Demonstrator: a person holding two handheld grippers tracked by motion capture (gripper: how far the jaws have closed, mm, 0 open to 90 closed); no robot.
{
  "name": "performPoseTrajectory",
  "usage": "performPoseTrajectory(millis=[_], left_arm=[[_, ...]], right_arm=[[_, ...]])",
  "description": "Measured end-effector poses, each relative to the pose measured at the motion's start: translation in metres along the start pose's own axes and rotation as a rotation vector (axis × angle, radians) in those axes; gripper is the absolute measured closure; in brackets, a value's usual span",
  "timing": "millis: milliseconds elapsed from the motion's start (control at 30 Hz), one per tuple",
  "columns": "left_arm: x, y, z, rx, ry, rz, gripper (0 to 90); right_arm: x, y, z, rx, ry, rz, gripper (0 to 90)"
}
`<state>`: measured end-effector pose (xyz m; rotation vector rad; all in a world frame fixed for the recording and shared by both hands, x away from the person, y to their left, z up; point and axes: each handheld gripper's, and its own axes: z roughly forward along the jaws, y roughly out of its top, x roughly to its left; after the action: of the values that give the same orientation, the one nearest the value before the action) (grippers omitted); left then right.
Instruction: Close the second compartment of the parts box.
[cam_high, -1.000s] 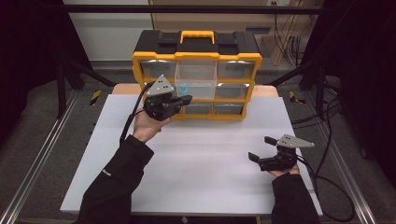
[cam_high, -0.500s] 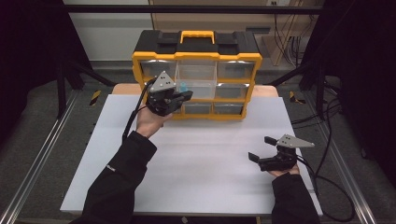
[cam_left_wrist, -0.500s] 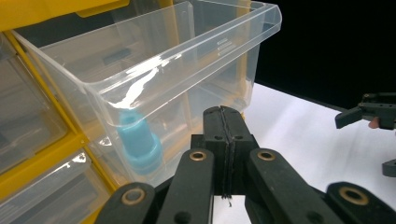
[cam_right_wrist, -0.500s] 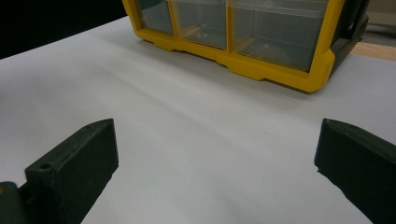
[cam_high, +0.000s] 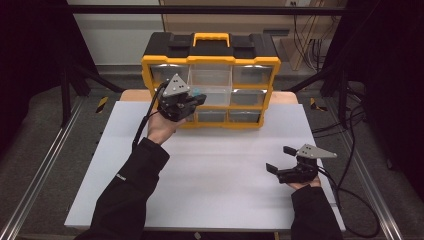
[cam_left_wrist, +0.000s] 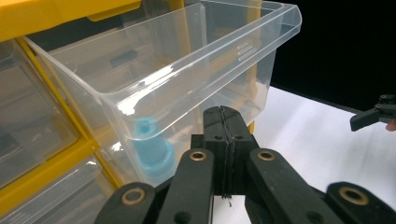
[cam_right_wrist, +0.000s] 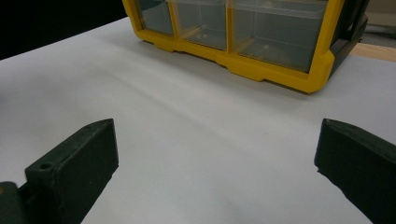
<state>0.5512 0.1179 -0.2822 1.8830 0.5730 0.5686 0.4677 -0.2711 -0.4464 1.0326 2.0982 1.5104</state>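
Apparently pushing the clear drawer (cam_left_wrist: 187, 79), pulled out of the yellow organizer (cam_high: 210, 65) with a blue piece (cam_left_wrist: 152, 149) inside, the closed, empty left claw (cam_left_wrist: 223, 126) should press squarely, while the right claw (cam_high: 281, 159) rests wide open on the tabletop (cam_high: 215, 175).

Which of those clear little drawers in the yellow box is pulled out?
The middle-row drawer by the left gripper, in the organizer. It juts forward and holds a light blue piece; the others sit flush.

blue piece (cam_left_wrist: 152, 151) blurred behind clear drawer (cam_left_wrist: 187, 88)
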Motion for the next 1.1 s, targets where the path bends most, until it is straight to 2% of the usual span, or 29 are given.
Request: performPoseTrajectory(millis=[33,100,300,400,433,467,533,600,633,733,967,1000,1100], left_arm=[[-0.001,0.0,-0.001,0.012,0.009,-0.006,90.0],[0.0,0.0,0.001,-0.003,-0.002,0.008,90.0],[0.001,0.0,0.002,-0.006,0.009,0.026,90.0],[0.002,0.0,0.003,-0.011,0.01,0.025,90.0],[0.002,0.0,0.002,0.001,0.014,0.01,90.0],[0.003,0.0,0.004,-0.012,0.011,0.029,90.0],[0.004,0.0,0.004,-0.012,0.012,0.034,90.0],[0.004,0.0,0.003,0.001,0.016,0.02,90.0],[0.006,0.001,0.005,-0.012,0.01,0.037,90.0],[0.006,0.001,0.005,-0.012,0.012,0.041,90.0],[0.008,0.003,0.008,-0.012,0.02,0.041,90.0],[0.008,0.003,0.007,0.002,0.028,0.032,90.0],[0.01,0.004,0.009,-0.011,0.023,0.041,90.0]], right_arm=[[0.0,0.0,0.0,0.001,0.0,0.001,0.3],[0.0,0.0,0.0,0.002,-0.001,-0.001,0.3],[0.0,0.0,0.001,0.004,-0.002,-0.003,0.3],[0.0,0.0,0.001,0.004,-0.003,-0.004,0.2],[0.0,0.0,0.001,0.004,-0.003,-0.005,0.3],[0.0,0.0,0.001,0.005,-0.003,-0.005,0.3],[0.0,-0.001,0.001,0.005,-0.003,-0.005,0.3],[0.0,-0.001,0.001,0.006,-0.003,-0.004,0.3],[0.0,-0.001,0.001,0.006,-0.003,-0.005,0.2],[0.0,-0.001,0.001,0.005,-0.003,-0.004,0.3],[0.0,0.0,0.001,0.004,-0.003,-0.003,0.3],[0.0,0.0,0.001,0.004,-0.003,-0.002,0.3],[0.0,0.0,0.001,0.003,-0.002,-0.002,0.3]])
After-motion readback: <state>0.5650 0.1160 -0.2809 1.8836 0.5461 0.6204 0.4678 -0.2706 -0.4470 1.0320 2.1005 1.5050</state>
